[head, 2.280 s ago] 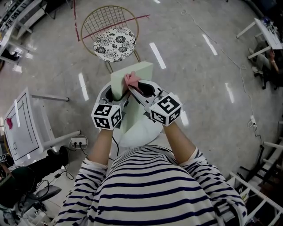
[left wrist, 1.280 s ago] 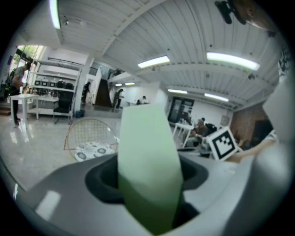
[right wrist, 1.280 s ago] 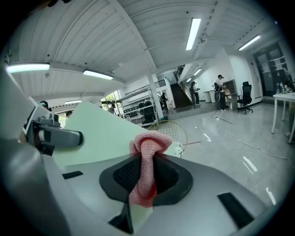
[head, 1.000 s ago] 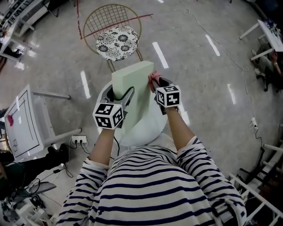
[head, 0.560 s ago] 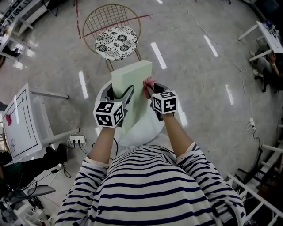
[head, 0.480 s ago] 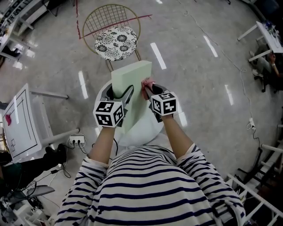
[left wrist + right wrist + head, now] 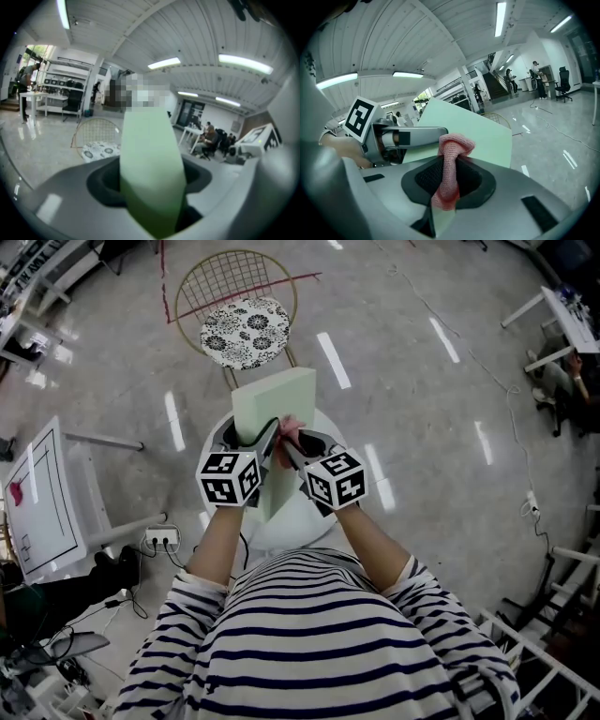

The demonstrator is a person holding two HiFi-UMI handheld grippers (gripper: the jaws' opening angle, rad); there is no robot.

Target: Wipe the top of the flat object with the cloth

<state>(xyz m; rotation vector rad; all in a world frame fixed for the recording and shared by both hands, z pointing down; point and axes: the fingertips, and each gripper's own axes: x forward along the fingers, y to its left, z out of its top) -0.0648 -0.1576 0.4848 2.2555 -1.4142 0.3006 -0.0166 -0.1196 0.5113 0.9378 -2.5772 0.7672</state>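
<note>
My left gripper (image 7: 250,440) is clamped on the near edge of the pale green flat foam slab (image 7: 275,401), held tilted above the white round table (image 7: 314,514). My right gripper (image 7: 287,434) pinches the pink knitted cloth (image 7: 451,176) at the slab's face. The slab looks light and squashy, so I'd take it by the edge, gently.

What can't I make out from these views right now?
Head view: lower end of green board, behind left claw and right claw.
Right gripper view: whether the pink cloth touches the board; the cloth itself covers that spot.
Left gripper view: no cloth; board fills the centre.
</note>
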